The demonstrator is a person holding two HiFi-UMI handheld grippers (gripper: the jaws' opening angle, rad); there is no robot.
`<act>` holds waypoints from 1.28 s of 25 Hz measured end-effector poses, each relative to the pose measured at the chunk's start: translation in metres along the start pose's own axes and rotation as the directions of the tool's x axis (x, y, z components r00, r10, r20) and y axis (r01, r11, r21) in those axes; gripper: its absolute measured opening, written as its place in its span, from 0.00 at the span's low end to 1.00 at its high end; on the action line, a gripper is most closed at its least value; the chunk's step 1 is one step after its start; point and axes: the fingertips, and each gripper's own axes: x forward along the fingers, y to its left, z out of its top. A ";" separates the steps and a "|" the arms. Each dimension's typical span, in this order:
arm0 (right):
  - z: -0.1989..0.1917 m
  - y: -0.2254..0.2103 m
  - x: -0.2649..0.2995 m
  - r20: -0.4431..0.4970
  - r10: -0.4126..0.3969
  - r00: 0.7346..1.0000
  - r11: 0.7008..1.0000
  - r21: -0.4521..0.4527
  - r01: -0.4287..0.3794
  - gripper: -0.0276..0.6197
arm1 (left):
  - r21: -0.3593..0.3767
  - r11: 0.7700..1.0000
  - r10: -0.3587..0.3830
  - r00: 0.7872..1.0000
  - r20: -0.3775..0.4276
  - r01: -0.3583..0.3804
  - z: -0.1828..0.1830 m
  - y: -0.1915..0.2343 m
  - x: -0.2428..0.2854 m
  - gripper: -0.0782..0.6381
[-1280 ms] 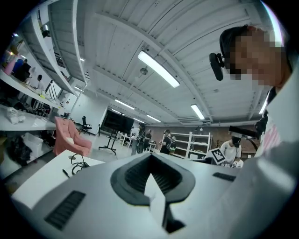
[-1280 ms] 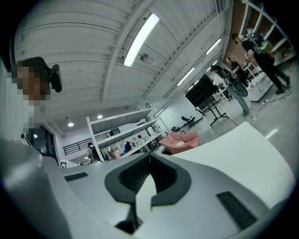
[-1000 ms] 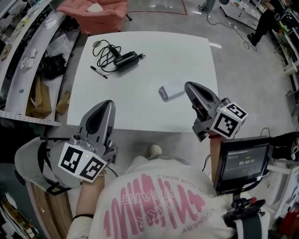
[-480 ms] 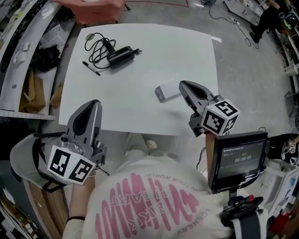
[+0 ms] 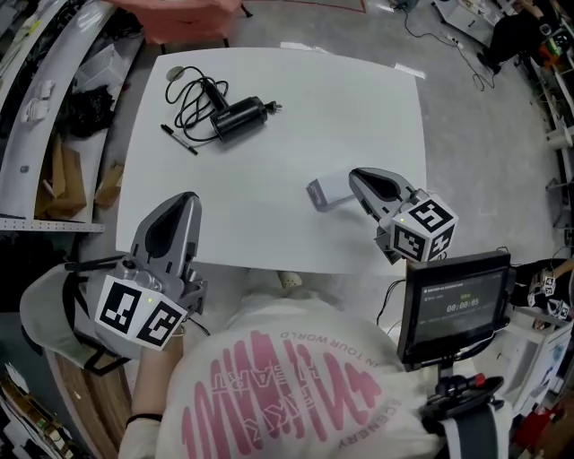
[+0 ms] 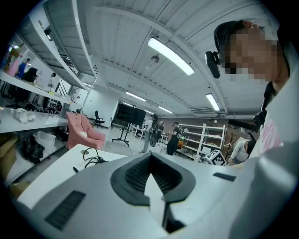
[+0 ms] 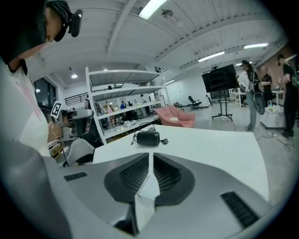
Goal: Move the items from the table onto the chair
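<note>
Starting nearest: left gripper (image 5: 182, 204) hangs over the table's (image 5: 359, 99) near edge, jaws closed together, nothing between them. Right gripper (image 5: 357, 177) is likewise closed and empty, tips just beside the small grey box (image 5: 328, 189) lying flat mid-table. The box's long axis runs lower-left to upper-right in the head view (darker end at the left). Farther out, well apart: black pen (image 5: 178, 139), then power adapter (image 5: 240, 116), long axis roughly left-right, cable (image 5: 193, 94) coiled at its left. Pink chair (image 5: 193, 20) sits beyond the far edge.
</note>
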 end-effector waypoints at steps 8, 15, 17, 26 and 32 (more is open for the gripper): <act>-0.030 0.001 0.030 -0.214 0.053 0.975 0.970 -0.223 -0.101 0.37 | -0.003 1.000 -0.003 0.999 -0.036 0.003 -0.010 0.016 0.017 0.12; -0.067 0.005 0.037 -0.500 -0.005 0.866 0.818 -0.500 -0.284 0.56 | -0.004 1.000 0.002 0.999 -0.036 -0.002 -0.007 0.016 0.016 0.12; -0.078 0.003 0.037 -0.572 -0.043 0.819 0.754 -0.556 -0.349 0.60 | -0.004 1.000 0.004 0.999 -0.035 -0.004 -0.007 0.015 0.016 0.12; -0.107 -0.009 0.051 -0.738 -0.161 0.655 0.568 -0.612 -0.550 0.65 | -0.006 1.000 0.020 0.999 -0.036 -0.020 -0.007 0.018 0.013 0.12; -0.128 -0.014 0.065 -0.804 -0.151 0.576 0.543 -0.554 -0.631 0.65 | -0.015 0.999 0.029 0.999 -0.045 -0.030 -0.015 0.029 0.017 0.12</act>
